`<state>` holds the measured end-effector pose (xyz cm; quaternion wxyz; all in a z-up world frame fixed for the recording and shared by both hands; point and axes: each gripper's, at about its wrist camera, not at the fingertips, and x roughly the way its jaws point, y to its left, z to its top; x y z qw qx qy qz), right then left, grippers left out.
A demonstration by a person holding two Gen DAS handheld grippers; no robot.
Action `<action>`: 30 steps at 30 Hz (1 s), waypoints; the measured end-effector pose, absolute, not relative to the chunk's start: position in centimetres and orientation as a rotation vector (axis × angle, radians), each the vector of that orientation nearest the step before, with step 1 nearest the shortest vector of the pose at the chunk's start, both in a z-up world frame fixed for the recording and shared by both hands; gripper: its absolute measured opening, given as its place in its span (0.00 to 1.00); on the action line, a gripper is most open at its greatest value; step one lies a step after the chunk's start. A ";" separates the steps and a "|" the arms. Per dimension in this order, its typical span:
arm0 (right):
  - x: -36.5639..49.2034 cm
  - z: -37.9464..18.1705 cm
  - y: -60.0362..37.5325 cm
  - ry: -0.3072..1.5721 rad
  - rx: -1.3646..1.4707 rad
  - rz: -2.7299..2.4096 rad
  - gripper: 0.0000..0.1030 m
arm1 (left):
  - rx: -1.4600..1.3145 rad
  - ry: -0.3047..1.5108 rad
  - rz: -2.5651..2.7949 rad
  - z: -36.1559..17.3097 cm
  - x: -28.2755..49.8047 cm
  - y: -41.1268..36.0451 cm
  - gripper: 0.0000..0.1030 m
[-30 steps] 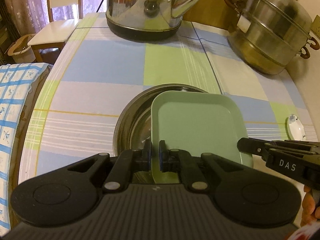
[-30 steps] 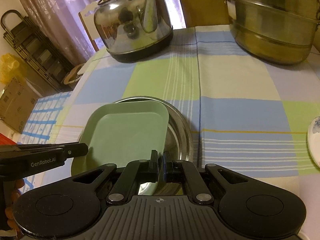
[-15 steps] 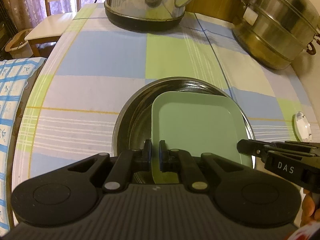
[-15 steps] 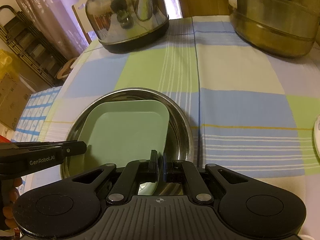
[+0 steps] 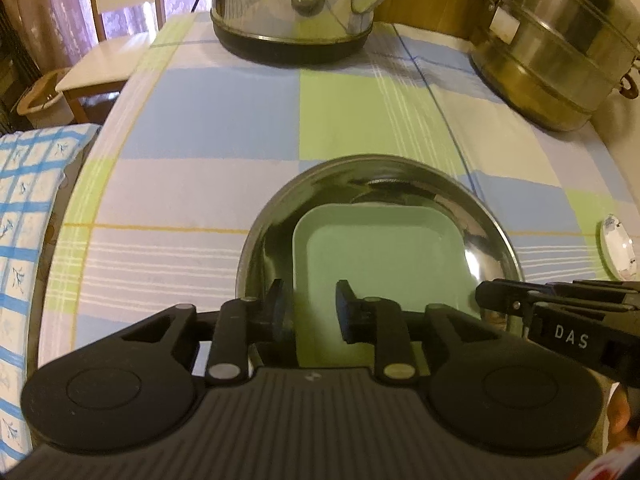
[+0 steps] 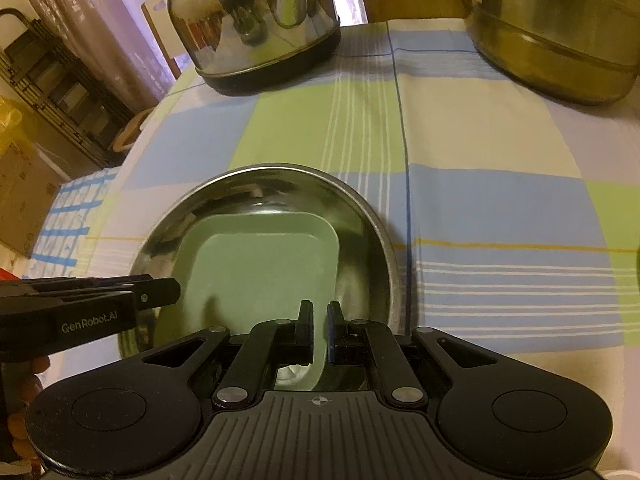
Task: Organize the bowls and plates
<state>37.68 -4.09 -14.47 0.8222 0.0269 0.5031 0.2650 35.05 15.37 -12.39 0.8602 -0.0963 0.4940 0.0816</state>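
Observation:
A pale green square plate (image 5: 380, 256) lies inside a round steel bowl (image 5: 492, 224) on the checked tablecloth. It also shows in the right wrist view (image 6: 260, 272), in the same bowl (image 6: 360, 216). My left gripper (image 5: 310, 310) is open, its fingers apart on either side of the plate's near left edge. My right gripper (image 6: 319, 320) has its fingers a small gap apart around the plate's near right rim; I cannot tell whether they still touch it.
A steel kettle (image 5: 296, 4) stands at the back of the table and a large steel steamer pot (image 5: 552, 48) at the back right. A small white dish (image 5: 618, 250) lies at the right edge. A blue checked cloth (image 5: 24, 208) lies left.
The green plate has come down flat into the steel bowl. My left gripper has opened and let go of its edge. My right gripper's fingers have parted slightly.

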 end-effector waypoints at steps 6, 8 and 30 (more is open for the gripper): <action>36.9 -13.0 -5.0 1.036 0.069 0.570 0.40 | -0.176 1.010 0.180 -10.3 34.1 15.0 0.35; 36.6 -12.3 -5.5 1.015 0.071 0.566 0.48 | -0.175 0.999 0.184 -9.4 33.6 14.7 0.38; 31.8 -5.9 -14.3 0.943 0.105 0.516 0.59 | -0.169 0.922 0.099 -3.5 27.7 6.9 0.54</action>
